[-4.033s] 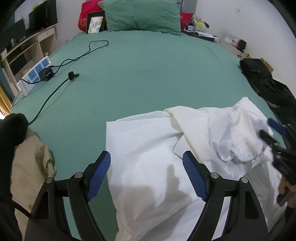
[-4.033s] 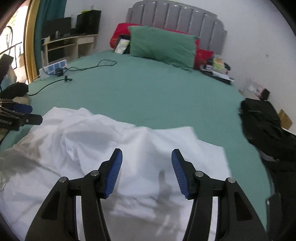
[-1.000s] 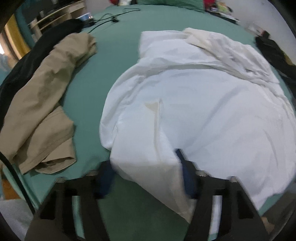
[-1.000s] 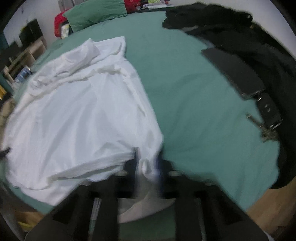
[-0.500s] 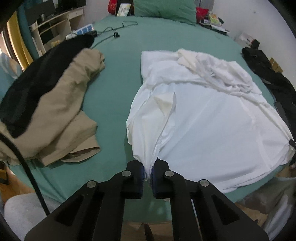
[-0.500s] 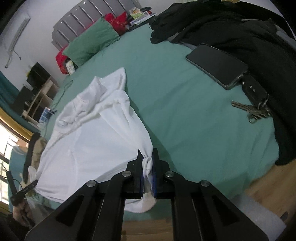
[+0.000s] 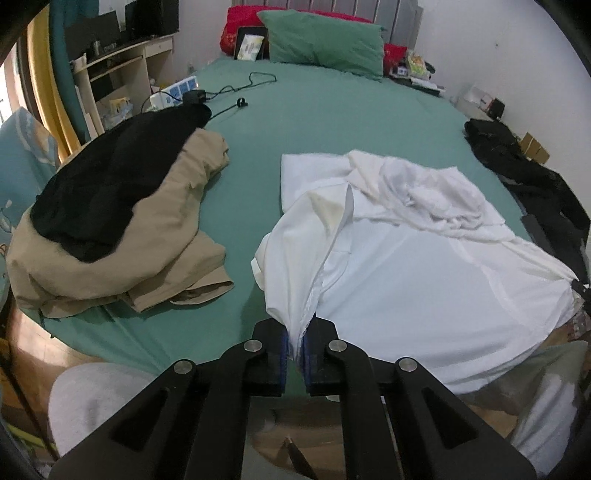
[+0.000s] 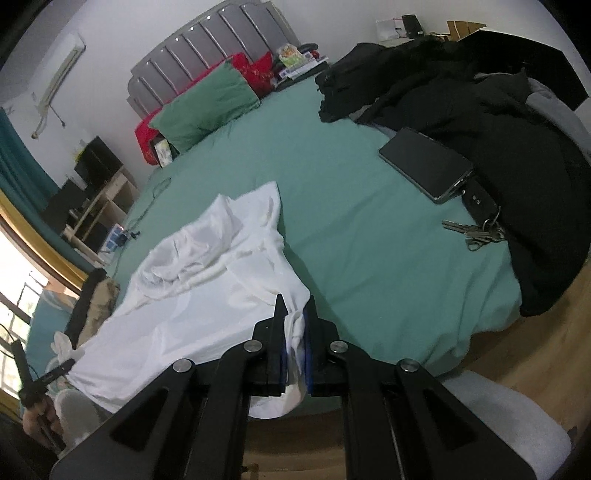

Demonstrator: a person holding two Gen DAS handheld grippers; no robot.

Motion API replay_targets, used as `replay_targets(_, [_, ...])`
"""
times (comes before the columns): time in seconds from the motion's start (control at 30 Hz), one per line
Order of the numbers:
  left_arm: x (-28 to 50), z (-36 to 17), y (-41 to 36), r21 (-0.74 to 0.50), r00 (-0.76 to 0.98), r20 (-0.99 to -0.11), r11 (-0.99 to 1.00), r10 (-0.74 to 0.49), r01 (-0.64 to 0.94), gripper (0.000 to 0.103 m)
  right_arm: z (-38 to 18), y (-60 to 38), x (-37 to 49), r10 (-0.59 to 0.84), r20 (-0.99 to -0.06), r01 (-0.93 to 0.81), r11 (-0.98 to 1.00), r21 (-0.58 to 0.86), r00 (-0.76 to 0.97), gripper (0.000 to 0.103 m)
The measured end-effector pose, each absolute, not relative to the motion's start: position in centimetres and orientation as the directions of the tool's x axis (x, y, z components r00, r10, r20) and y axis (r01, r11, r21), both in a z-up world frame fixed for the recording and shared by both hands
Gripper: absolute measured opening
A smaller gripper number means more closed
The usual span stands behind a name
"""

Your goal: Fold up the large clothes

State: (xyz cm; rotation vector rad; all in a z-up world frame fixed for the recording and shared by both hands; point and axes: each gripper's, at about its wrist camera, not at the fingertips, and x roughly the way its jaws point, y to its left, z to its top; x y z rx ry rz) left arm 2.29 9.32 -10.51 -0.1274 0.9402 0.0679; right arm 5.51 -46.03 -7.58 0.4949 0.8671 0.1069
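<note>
A large white shirt point(image 7: 417, 266) lies spread on the green bed point(image 7: 325, 122), its far part bunched up. My left gripper point(image 7: 294, 345) is shut on the shirt's near left hem corner at the bed's foot edge. My right gripper point(image 8: 294, 341) is shut on the shirt's point(image 8: 207, 295) other near corner, with cloth bunched between the pads. The hem is stretched between the two grippers. The left gripper also shows at the far left of the right wrist view point(image 8: 44, 373).
A pile of tan and black clothes point(image 7: 118, 221) lies left of the shirt. Black clothes point(image 8: 498, 122), a phone point(image 8: 424, 164) and keys point(image 8: 476, 230) lie on the right side. A power strip and cable point(image 7: 207, 94) and pillows point(image 7: 325, 35) are at the head. Wooden floor lies below the bed edge.
Both grippers closed on the shirt's near corners and pulled back and up toward the foot of the bed, drawing the hem taut. Over the last half second both views rose and tilted slightly.
</note>
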Motion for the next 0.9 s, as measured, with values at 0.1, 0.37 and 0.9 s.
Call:
replay_targets(0.1, [1.7, -9.8, 9.4, -0.089, 0.610, -0.792, 0.990, -0.003, -0.112, 0.007, -6.3, -46.0, 5.4, 0.308, -0.662, 0.083, 0.868, 0.490, 0.684, 0.007])
replay_targets(0.37, [4.4, -7.9, 10.1, -0.103, 0.681, -0.732, 0.986, 0.015, -0.132, 0.007, -3.2, -44.9, 8.3, 0.319, -0.581, 0.024, 0.863, 0.504, 0.748, 0.007])
replay_targets(0.9, [14.2, -7.8, 11.0, -0.094, 0.760, -0.648, 0.985, 0.052, -0.148, 0.007, -3.5, -43.9, 22.0, 0.251, -0.563, 0.017, 0.904, 0.427, 0.788, 0.007])
